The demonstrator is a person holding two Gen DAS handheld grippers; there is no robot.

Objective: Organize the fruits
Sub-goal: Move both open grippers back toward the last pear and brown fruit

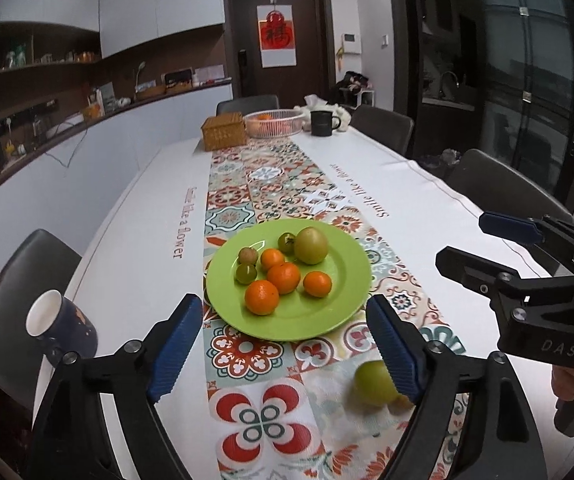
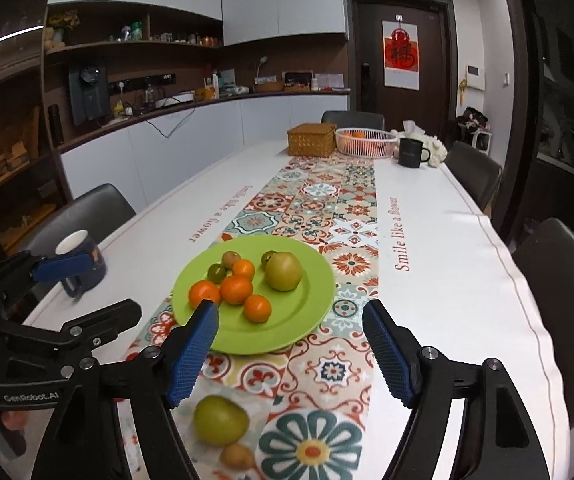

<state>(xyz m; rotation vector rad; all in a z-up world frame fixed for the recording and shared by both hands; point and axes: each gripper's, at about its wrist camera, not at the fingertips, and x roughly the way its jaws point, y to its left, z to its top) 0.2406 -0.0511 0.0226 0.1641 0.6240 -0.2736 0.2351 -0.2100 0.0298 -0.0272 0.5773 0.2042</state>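
Both my claws hang wide open, empty: left gripper (image 1: 283, 344), right gripper (image 2: 291, 348). The loose green pear (image 2: 220, 420) sits on the runner just short of the green plate (image 2: 307, 320). Looks firm, smooth, roll-prone, so I'd pinch across its widest middle.

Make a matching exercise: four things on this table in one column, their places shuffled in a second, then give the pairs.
Things:
1. big green fruit
2. oranges
3. black mug
4. blue mug

Places:
A. on the green plate
B. far end, beside the white basket
C. on the table runner, nearer than the plate
D. on the white cloth, left of the plate

Pairs: 1-C, 2-A, 3-B, 4-D
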